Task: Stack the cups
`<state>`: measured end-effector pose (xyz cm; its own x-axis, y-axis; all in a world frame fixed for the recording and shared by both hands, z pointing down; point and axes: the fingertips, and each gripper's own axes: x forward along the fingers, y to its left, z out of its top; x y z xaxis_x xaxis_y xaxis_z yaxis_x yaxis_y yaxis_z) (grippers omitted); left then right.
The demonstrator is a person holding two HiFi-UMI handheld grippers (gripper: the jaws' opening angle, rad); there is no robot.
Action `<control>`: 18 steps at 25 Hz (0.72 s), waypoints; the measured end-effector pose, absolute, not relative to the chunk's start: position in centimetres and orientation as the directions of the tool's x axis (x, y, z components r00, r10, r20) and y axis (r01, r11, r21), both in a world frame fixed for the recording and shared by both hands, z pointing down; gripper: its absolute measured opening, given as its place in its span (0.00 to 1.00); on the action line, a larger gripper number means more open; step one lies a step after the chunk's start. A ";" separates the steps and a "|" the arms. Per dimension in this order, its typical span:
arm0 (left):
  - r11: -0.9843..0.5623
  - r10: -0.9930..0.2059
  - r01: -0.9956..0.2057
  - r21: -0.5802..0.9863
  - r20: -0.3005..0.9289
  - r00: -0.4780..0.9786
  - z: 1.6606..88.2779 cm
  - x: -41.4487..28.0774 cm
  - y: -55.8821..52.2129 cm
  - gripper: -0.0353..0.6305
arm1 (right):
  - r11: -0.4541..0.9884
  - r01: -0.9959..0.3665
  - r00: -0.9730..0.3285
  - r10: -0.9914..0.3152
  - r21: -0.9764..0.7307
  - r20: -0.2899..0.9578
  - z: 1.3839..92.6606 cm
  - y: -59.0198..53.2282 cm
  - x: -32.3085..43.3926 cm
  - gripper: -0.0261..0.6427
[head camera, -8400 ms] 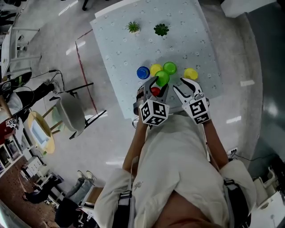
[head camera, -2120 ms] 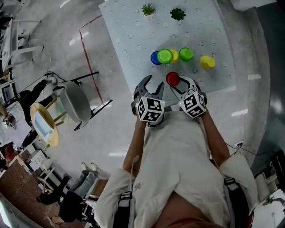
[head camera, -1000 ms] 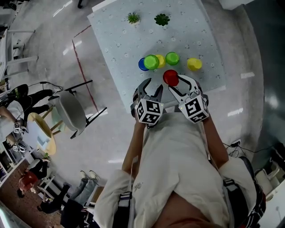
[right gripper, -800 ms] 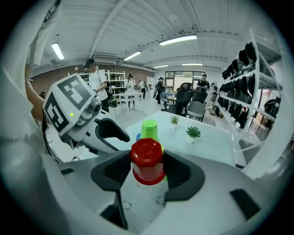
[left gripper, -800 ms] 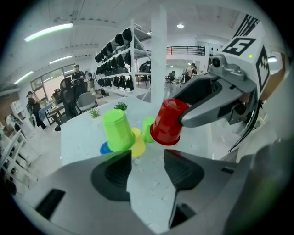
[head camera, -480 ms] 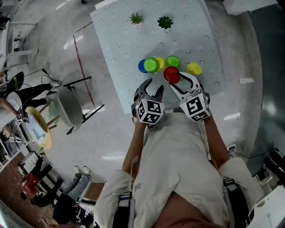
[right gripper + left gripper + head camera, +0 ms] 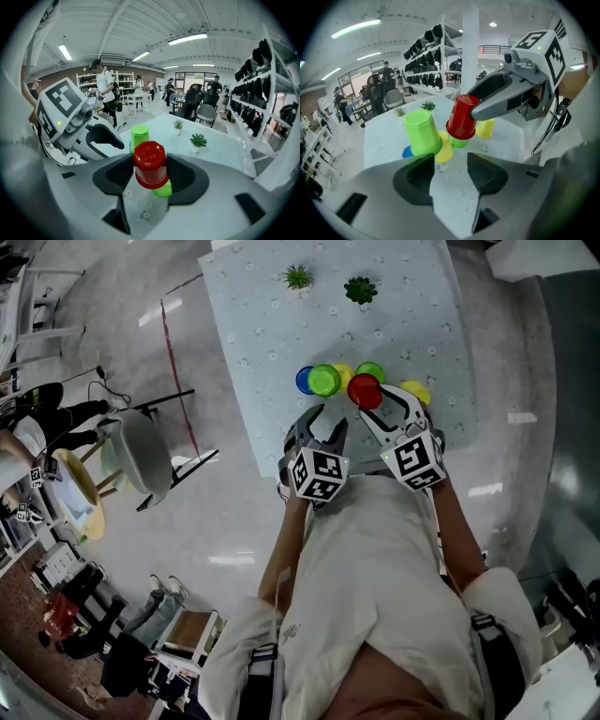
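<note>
While the right gripper point(image 7: 377, 401) holds the red cup point(image 7: 150, 164) base-up, that cup sits squarely between its fingers point(image 7: 117, 176), both dark pads pressed against its sides and its rim hanging below them. It hangs over the row of cups on the bench point(image 7: 272, 324), right at the green cup point(image 7: 458, 142); whether the two touch I cannot tell. Left of that one stands a lime cup point(image 7: 421, 133), upturned on a yellow cup point(image 7: 444, 149), with a blue cup point(image 7: 408, 152) just behind them. A lone yellow cup point(image 7: 486, 129) stands at the right end of the row, near the bench's right edge.

The row runs across the near half of the bench, not far from the near edge, which lies under both grippers. Beyond the cups the patterned cloth is open up to a spiky plant point(image 7: 298, 277) and a darker plant point(image 7: 361, 291) near the far edge. Off the left edge a chair point(image 7: 141, 460) stands on the shiny floor point(image 7: 234, 549).

The left gripper point(image 7: 450, 176) hovers low over the near part of the bench, its fingers point(image 7: 415, 180) wide apart with only cloth between them; the lime cup stands just ahead of its left finger, apart from it. The right gripper's fingers stand about half open, stopped by the red cup's body.
</note>
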<state>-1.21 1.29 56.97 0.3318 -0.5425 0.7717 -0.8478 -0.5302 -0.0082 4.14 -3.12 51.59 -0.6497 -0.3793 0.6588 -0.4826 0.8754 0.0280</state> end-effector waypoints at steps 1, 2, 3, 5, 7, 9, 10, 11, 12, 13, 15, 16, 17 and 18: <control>-0.528 -0.542 -0.849 -0.008 0.773 0.330 57.0 -1.3 1.2 0.39 | 0.877 -0.480 -0.650 -0.376 0.027 0.660 51.7 -3.3 4.1 0.37; -0.525 -0.541 -0.851 -0.007 0.774 0.328 57.1 -1.3 1.1 0.39 | 0.878 -0.478 -0.651 -0.373 0.025 0.662 51.8 -3.5 4.0 0.37; -0.523 -0.540 -0.852 -0.005 0.775 0.327 57.2 -1.4 0.9 0.39 | 0.879 -0.476 -0.651 -0.370 0.024 0.663 51.8 -3.7 4.0 0.37; -0.520 -0.538 -0.854 -0.002 0.778 0.325 57.3 -1.5 0.8 0.39 | 0.881 -0.473 -0.651 -0.365 0.021 0.665 52.0 -4.1 3.9 0.37; -0.517 -0.535 -0.856 0.000 0.780 0.324 57.5 -1.6 0.5 0.39 | 0.882 -0.471 -0.650 -0.361 0.018 0.669 52.2 -4.5 3.8 0.37; -0.516 -0.533 -0.857 0.003 0.781 0.324 57.6 -1.6 0.3 0.39 | 0.882 -0.470 -0.648 -0.357 0.015 0.673 52.4 -4.8 3.8 0.37; -0.515 -0.533 -0.857 0.004 0.782 0.324 57.6 -1.7 0.2 0.39 | 0.882 -0.471 -0.646 -0.355 0.013 0.676 52.4 -4.9 3.8 0.37; -0.515 -0.532 -0.857 0.005 0.782 0.324 57.6 -1.7 0.2 0.39 | 0.882 -0.471 -0.645 -0.353 0.012 0.678 52.5 -5.0 3.7 0.37; -0.514 -0.531 -0.858 0.006 0.783 0.324 57.6 -1.8 0.1 0.39 | 0.882 -0.470 -0.644 -0.351 0.010 0.680 52.6 -5.0 3.7 0.37; -0.513 -0.531 -0.858 0.007 0.783 0.324 57.6 -1.8 0.0 0.39 | 0.883 -0.470 -0.643 -0.349 0.008 0.682 52.7 -5.1 3.7 0.37; -0.511 -0.529 -0.859 0.009 0.785 0.323 57.7 -2.0 0.0 0.39 | 0.883 -0.469 -0.643 -0.345 0.004 0.684 52.7 -5.3 3.5 0.37; -0.511 -0.527 -0.860 0.010 0.786 0.322 57.7 -2.0 0.0 0.39 | 0.883 -0.469 -0.643 -0.344 0.002 0.684 52.8 -5.3 3.4 0.37; -0.510 -0.526 -0.860 0.011 0.787 0.322 57.7 -2.1 0.0 0.39 | 0.883 -0.470 -0.644 -0.343 0.000 0.684 52.8 -5.4 3.4 0.37; -0.508 -0.526 -0.861 0.012 0.788 0.321 57.8 -2.1 0.0 0.39 | 0.882 -0.470 -0.644 -0.342 -0.001 0.685 52.9 -5.4 3.3 0.37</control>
<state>-2.13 0.00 57.80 0.3212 -0.5256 0.7878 -0.8611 -0.5082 0.0121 3.32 -5.42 52.87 -0.6437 -0.3422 0.6845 -0.4704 0.8825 -0.0012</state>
